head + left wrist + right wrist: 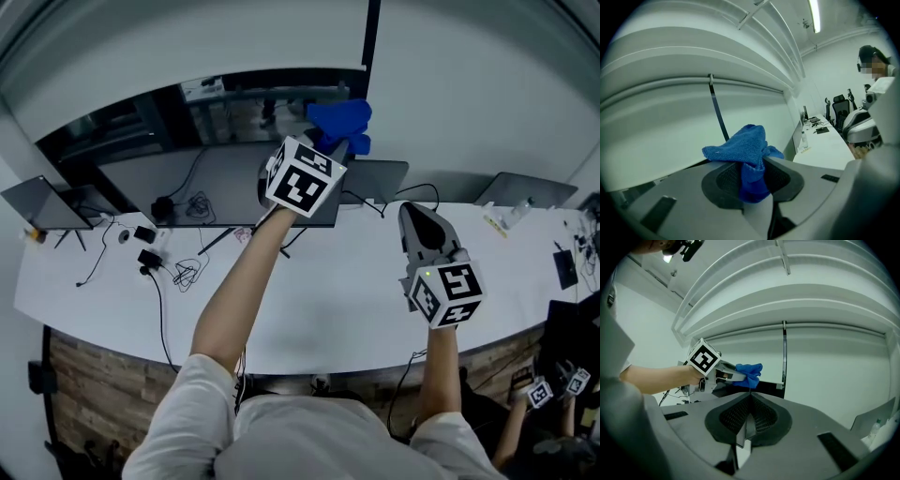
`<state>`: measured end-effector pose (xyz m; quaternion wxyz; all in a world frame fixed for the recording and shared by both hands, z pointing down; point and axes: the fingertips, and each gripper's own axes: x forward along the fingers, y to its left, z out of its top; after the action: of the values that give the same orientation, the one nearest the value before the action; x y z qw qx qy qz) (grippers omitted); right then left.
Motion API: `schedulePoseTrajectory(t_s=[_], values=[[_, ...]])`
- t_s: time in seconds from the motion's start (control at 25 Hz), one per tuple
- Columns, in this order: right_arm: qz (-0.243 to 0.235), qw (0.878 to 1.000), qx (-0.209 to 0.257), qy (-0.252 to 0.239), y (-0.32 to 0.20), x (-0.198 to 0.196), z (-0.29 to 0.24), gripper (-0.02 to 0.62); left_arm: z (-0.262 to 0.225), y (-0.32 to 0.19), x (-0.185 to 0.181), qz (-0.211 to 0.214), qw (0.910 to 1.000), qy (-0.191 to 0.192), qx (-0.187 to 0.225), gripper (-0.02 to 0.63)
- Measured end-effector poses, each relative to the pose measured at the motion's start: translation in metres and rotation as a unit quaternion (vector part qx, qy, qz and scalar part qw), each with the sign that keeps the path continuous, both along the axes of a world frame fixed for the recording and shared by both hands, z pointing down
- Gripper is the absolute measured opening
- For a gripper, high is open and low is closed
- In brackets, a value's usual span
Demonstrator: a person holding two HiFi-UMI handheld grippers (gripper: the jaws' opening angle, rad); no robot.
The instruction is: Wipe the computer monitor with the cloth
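Blue terry cloth (pixel 339 122) is pinched in the left hand-held gripper (pixel 339 142), raised at the upper right corner of the dark monitor (pixel 216 187) — whether it touches the screen I cannot tell. The wipe looks about to begin; next it likely needs pressing flat and sweeping left across the glass. The right hand-held gripper (pixel 415 217) hangs over the white desk (pixel 319 300), jaws pressed together, empty. Cables (pixel 183 272) and laptops (pixel 42 202) litter the desk — a pale partition (pixel 469 84) stands behind.
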<state>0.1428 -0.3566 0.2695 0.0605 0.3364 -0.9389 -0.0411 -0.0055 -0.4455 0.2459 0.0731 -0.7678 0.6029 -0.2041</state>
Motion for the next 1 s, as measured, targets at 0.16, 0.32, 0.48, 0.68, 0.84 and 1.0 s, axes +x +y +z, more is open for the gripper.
schedulePoseTrajectory(t_s=[0.16,0.32,0.48,0.68,0.84,1.0], values=[[0.001,1.000,0.001,-0.007,0.005,-0.014,-0.006,0.012,-0.001,0.007,-0.015,0.004,1.0000,0.005,-0.002,0.129],[-0.011,0.999,-0.015,-0.027,0.015,-0.041,-0.009,0.012,-0.001,0.025,-0.051,-0.002,0.9998,0.020,-0.005,0.127],[-0.031,0.999,-0.006,-0.043,0.029,-0.072,-0.013,0.012,0.001,0.046,-0.093,-0.018,0.9996,0.023,-0.002,0.128],[-0.057,0.998,0.008,0.001,0.055,-0.132,-0.009,0.012,0.003,0.078,-0.158,-0.044,0.9987,0.026,-0.001,0.127],[-0.071,0.997,0.004,0.010,0.075,-0.174,-0.008,0.012,0.004,0.103,-0.215,-0.070,0.9973,0.021,0.002,0.127],[-0.082,0.997,-0.002,0.011,0.096,-0.211,-0.005,0.014,0.007,0.133,-0.271,-0.095,0.9953,0.020,0.000,0.127]])
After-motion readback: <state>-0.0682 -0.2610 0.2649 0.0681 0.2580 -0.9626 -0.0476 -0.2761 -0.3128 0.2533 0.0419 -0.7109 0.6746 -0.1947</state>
